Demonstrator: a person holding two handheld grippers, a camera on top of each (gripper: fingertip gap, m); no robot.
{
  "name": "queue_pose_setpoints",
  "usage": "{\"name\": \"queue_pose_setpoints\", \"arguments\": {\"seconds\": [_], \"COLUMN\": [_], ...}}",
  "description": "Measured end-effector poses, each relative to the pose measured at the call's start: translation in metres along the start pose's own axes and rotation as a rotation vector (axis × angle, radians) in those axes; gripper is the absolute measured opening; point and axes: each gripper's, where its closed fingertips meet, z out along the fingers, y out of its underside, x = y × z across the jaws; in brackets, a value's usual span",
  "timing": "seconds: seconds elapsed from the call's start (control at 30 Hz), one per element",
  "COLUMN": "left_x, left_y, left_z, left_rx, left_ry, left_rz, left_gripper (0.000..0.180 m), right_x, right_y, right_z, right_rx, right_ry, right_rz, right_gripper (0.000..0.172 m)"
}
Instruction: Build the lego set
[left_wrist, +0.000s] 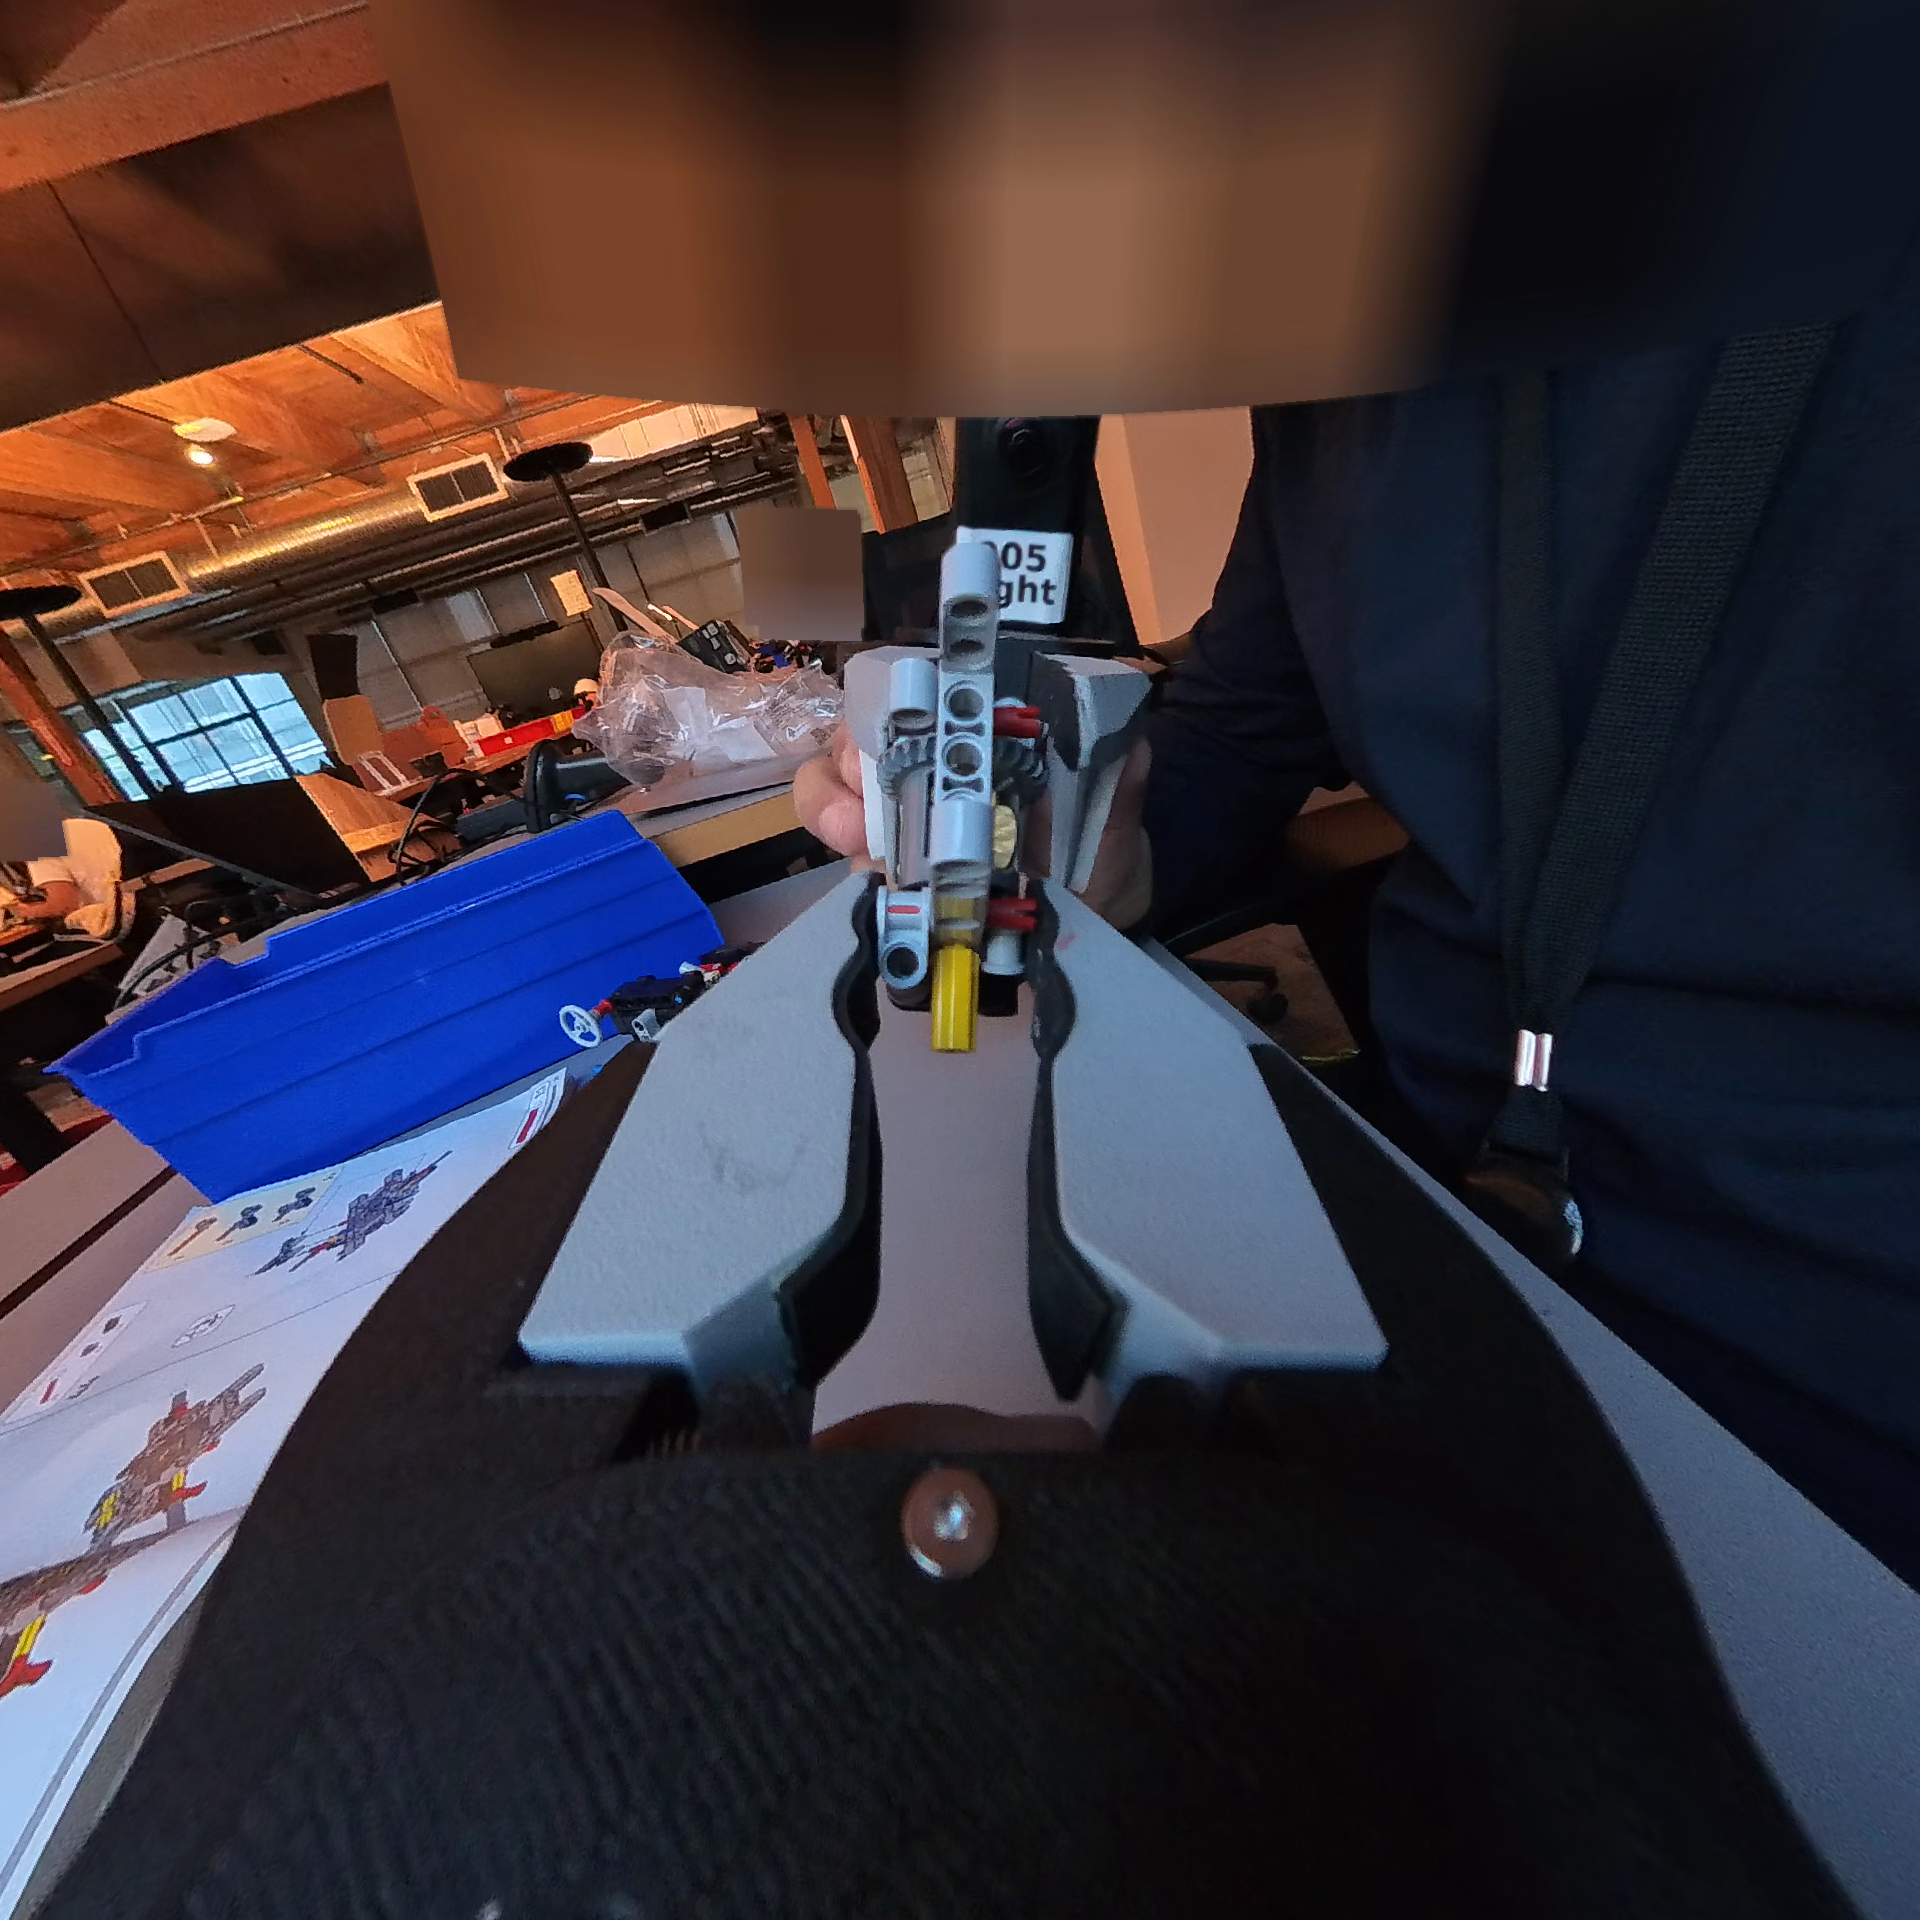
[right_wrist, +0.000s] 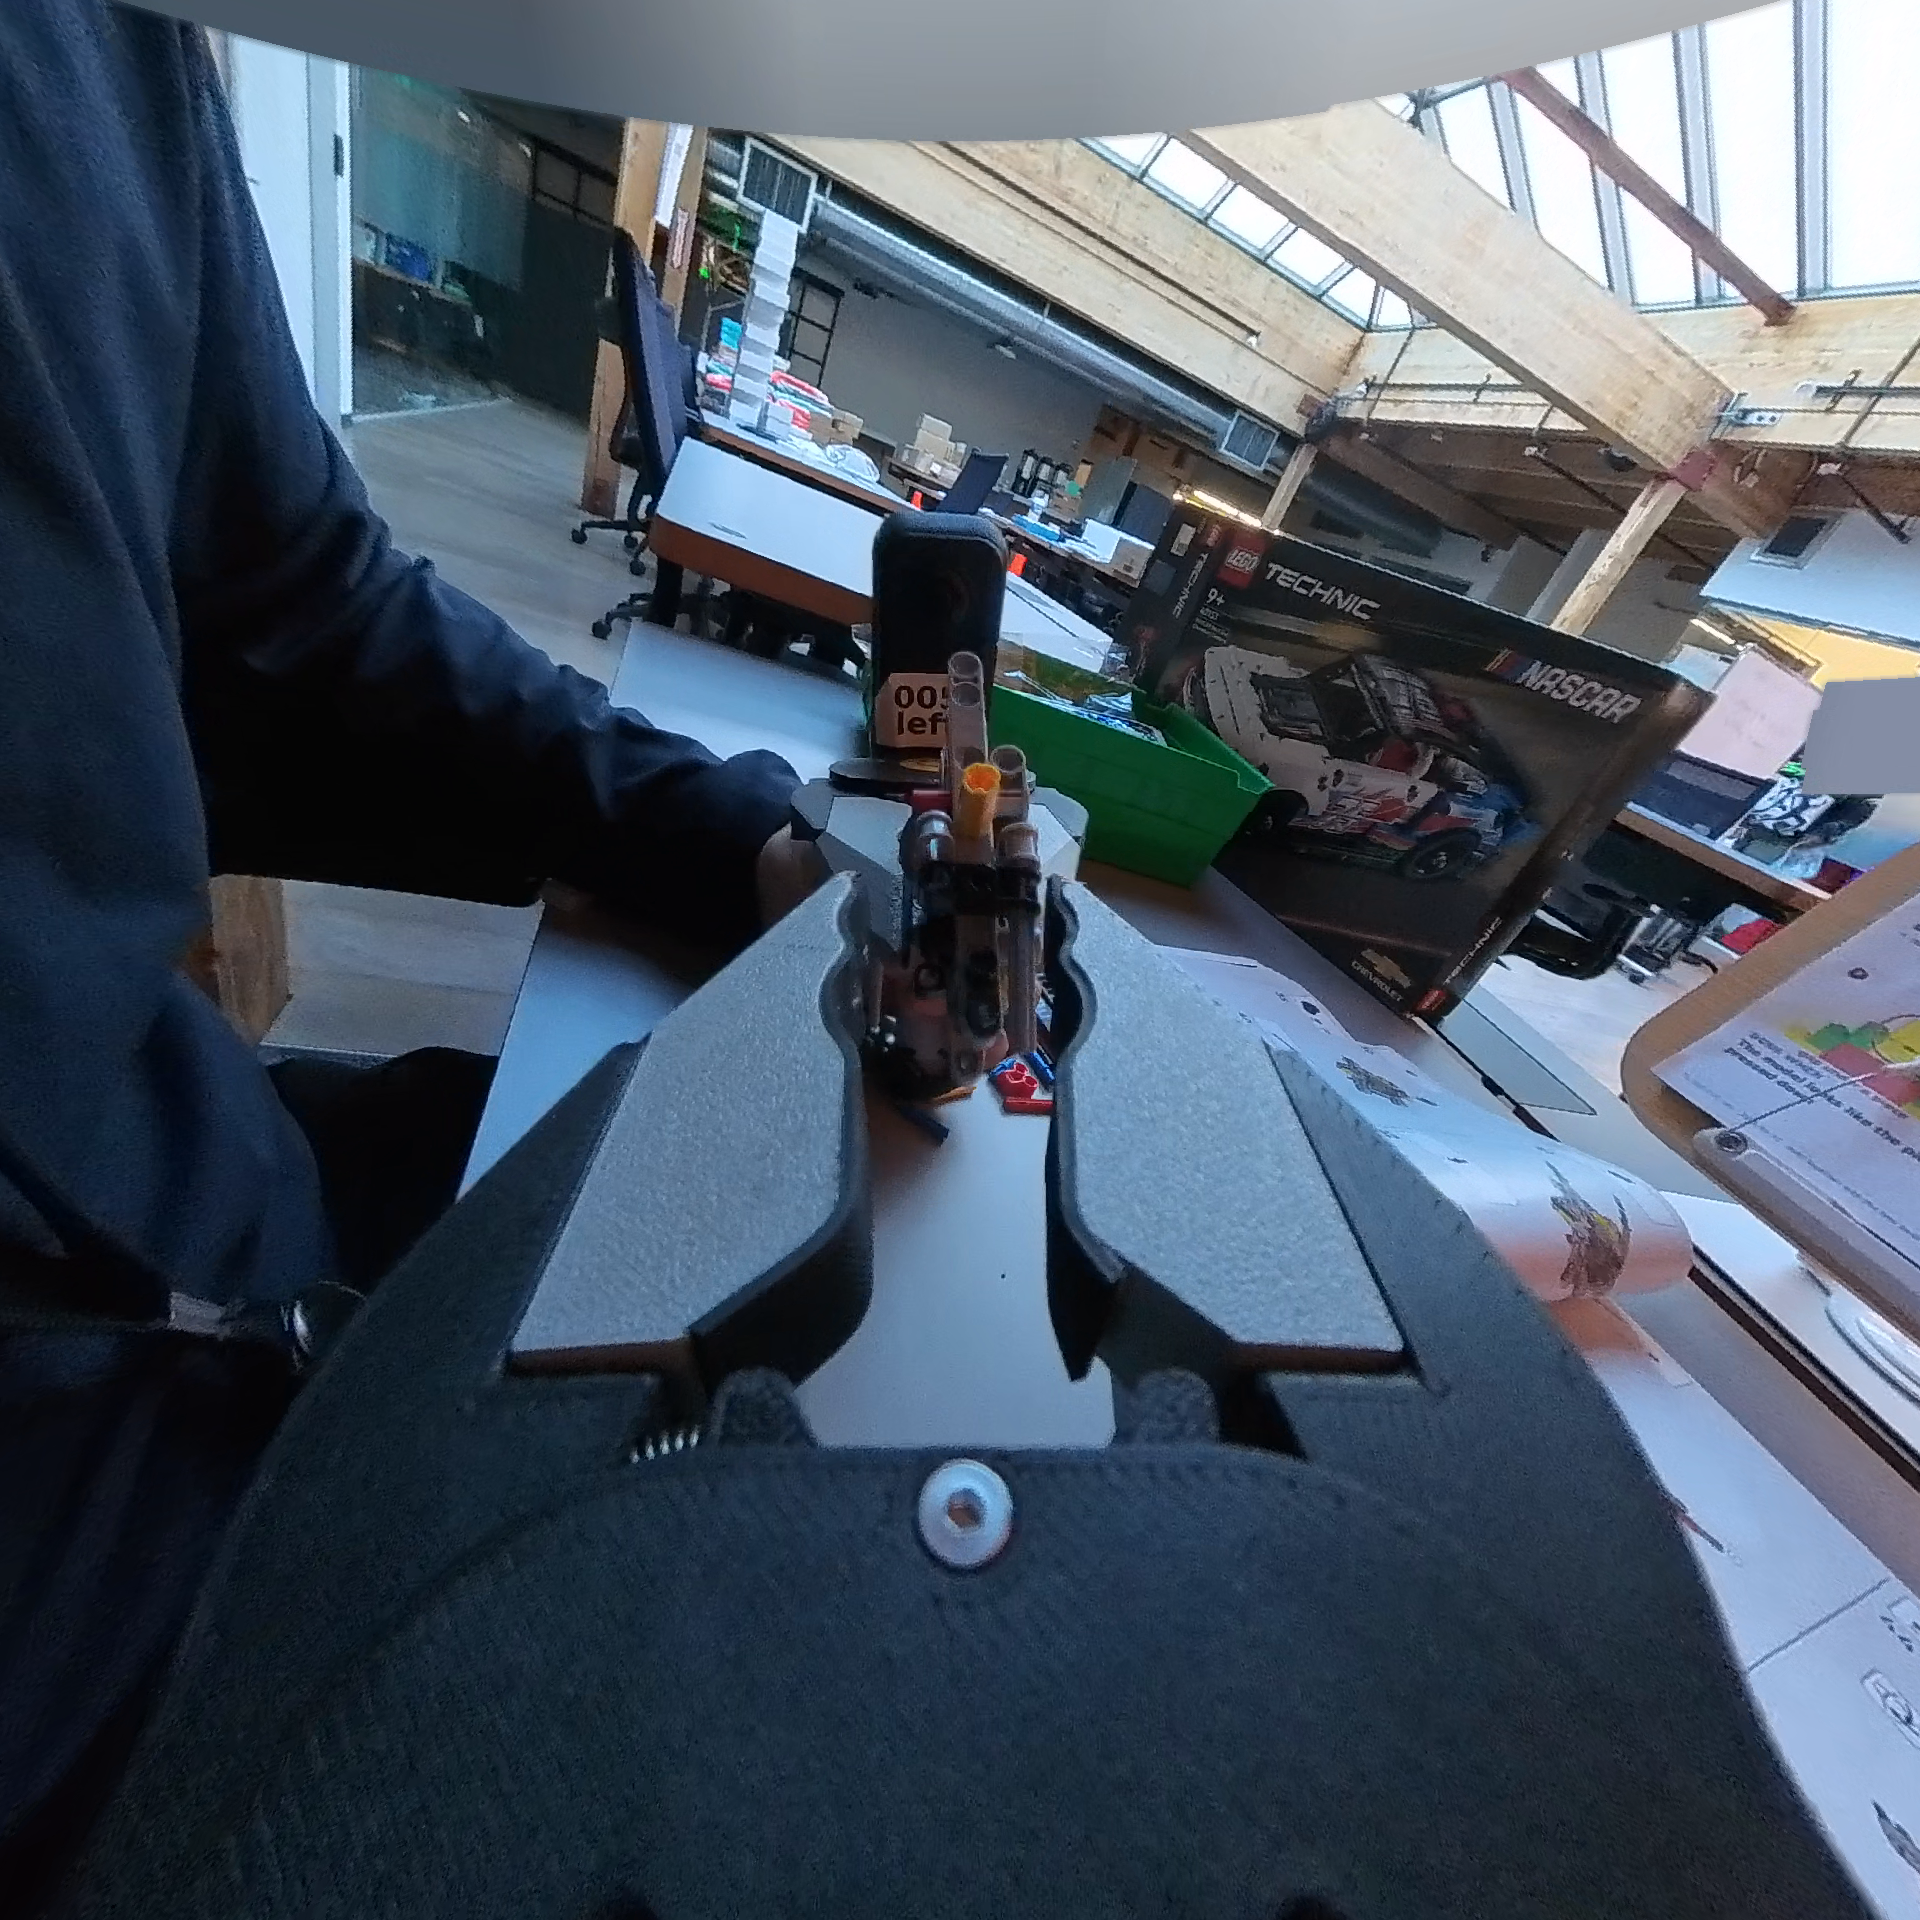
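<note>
Left hand-held gripper (left_wrist: 956, 935) clamps brick assembly (left_wrist: 961, 790); right hand-held gripper (right_wrist: 956, 935) narrowly parted around same assembly, contact unclear. Blue bin (left_wrist: 395, 997) contents hidden; green bin (right_wrist: 1132, 790) holds small parts.

1. The brick assembly (left_wrist: 961, 790) is showing smooth grey plastic beams, a glossy yellow piece and red pins.
2. The left hand-held gripper (left_wrist: 956, 935) is showing matt, grainy grey fingers (left_wrist: 748, 1060) with black rubbery pads and a ridged black printed body.
3. The blue bin (left_wrist: 395, 997) is looking like smooth, slightly glossy plastic.
4. The instruction booklet (left_wrist: 208, 1340) is reading as satin printed paper.
5. The bag (left_wrist: 707, 707) is gleaming as crinkled clear film.
6. The box (right_wrist: 1455, 790) is showing glossy printed cardboard.
7. The desk (right_wrist: 717, 686) is looking matt and smooth.
</note>
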Motion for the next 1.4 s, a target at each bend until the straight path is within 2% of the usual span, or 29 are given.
{"name": "queue_pose_setpoints", "arguments": {"seconds": [0.13, 0.33, 0.9, 1.23, 1.4], "left_x": [0.000, -0.005, -0.005, -0.005, -0.006], "left_y": [0.001, 0.009, 0.019, 0.027, 0.024], "left_z": [0.001, 0.006, 0.007, 0.006, 0.006], "left_rx": [-0.006, -0.073, -0.153, -0.218, -0.192], "left_ry": [-0.002, -0.047, -0.058, -0.068, -0.064], "left_rz": [-0.002, 0.032, 0.070, 0.084, 0.058], "left_gripper": [0.024, 0.024, 0.024, 0.024, 0.023], "right_x": [-0.001, 0.009, 0.006, 0.006, 0.007], "right_y": [-0.001, 0.001, 0.008, 0.015, 0.013], "right_z": [0.004, 0.006, 0.007, 0.008, 0.008], "right_rx": [-0.001, -0.013, -0.089, -0.117, -0.095], "right_ry": [0.004, 0.049, 0.021, -0.002, -0.002], "right_rz": [-0.001, 0.054, -0.015, 0.008, 0.029], "right_gripper": [0.031, 0.021, 0.020, 0.021, 0.021]}}
